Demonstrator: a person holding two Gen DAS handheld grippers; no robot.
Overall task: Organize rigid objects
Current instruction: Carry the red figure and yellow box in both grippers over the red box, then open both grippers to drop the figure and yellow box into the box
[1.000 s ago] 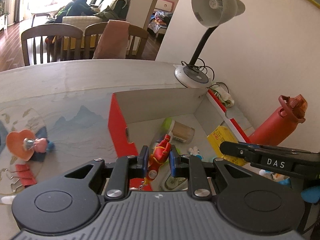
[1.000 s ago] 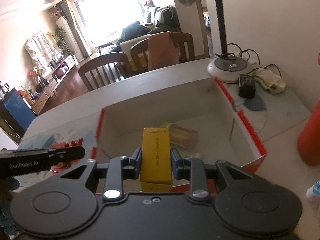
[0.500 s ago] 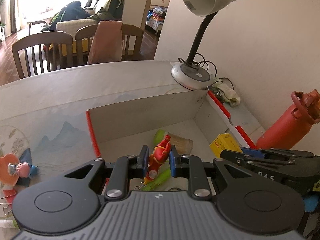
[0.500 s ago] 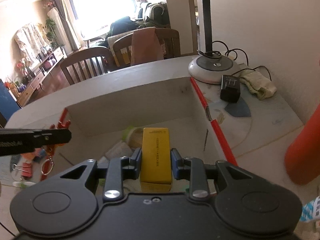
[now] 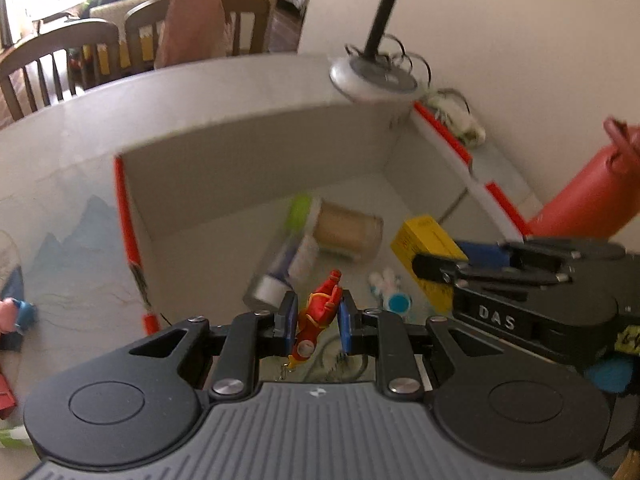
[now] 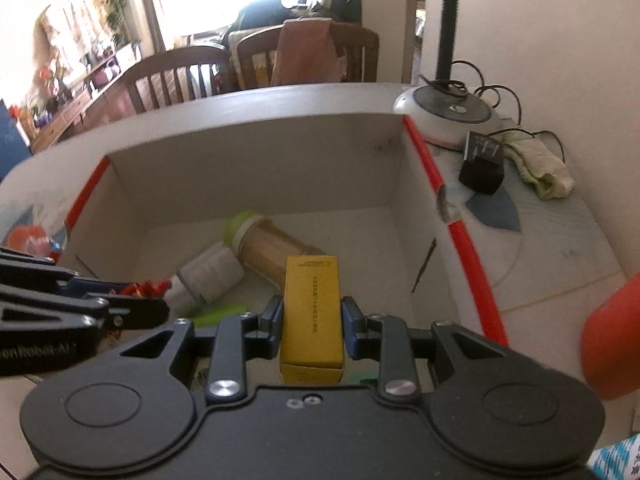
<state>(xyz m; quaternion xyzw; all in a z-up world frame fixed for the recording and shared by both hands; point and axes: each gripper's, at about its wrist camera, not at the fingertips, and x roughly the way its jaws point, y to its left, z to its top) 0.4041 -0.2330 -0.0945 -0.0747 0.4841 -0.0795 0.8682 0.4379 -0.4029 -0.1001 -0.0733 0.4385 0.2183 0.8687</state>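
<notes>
Left gripper (image 5: 318,318): jaws pinch a small red and yellow toy figure (image 5: 320,312), held over the near left part of the open box (image 5: 256,168), above its contents.

Box: white inside, red-edged walls, standing on the table (image 5: 72,280). On its floor lie a white bottle (image 6: 210,274), a jar with a green lid (image 6: 264,250) on its side just beside the bottle, and a small white and blue item (image 5: 394,294), too blurred to identify.

Right gripper (image 6: 312,322): jaws clamp a yellow carton (image 6: 312,312) by its long sides, held lengthwise over the box interior, near the jar.

Right of the box: a lamp base (image 6: 450,118) at the far corner, a black plug adapter (image 6: 482,162) and a crumpled cloth (image 6: 538,164) beside it, and a red bottle (image 5: 584,196) against the wall.
</notes>
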